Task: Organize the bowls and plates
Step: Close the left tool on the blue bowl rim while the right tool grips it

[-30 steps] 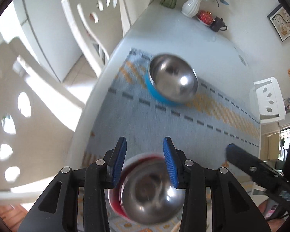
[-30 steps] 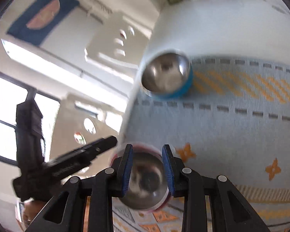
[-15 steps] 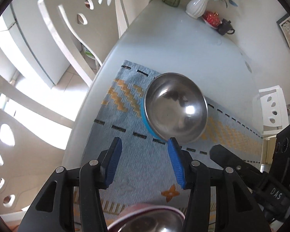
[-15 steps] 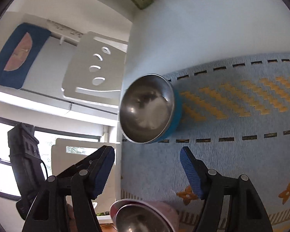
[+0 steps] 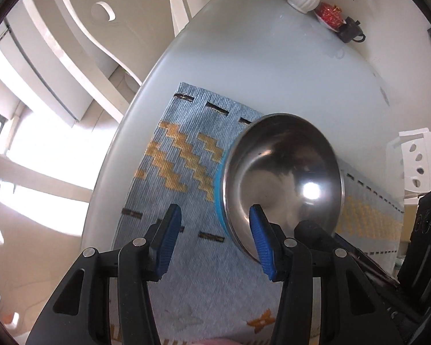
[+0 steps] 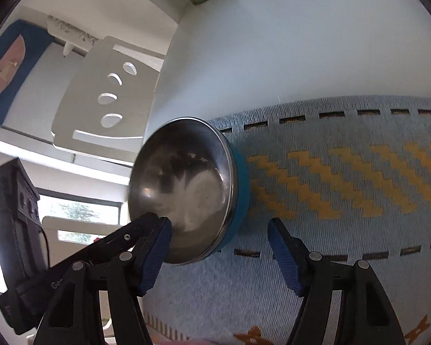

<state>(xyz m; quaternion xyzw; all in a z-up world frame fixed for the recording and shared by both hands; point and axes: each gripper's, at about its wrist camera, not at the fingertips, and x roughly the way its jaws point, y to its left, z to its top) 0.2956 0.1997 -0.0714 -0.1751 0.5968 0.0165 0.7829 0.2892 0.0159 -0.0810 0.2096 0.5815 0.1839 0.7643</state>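
Bowl (image 5: 281, 184), steel inside and blue outside, sits on the woven placemat (image 5: 186, 172) near its far corner. Left gripper (image 5: 215, 241) straddles the bowl's near rim, jaws partly apart and empty. Right gripper (image 6: 218, 254) straddles the same rim with wider jaws, also empty. To grasp well, I judge each should settle one pad inside and one outside before closing.

Both tongs pointed steeply downward, side by side. The left tongs (image 5: 214, 240) stood parted and held nothing; the right tongs (image 6: 218, 256) gaped wider (blue pads (image 6: 283, 258) bare), having just opened.
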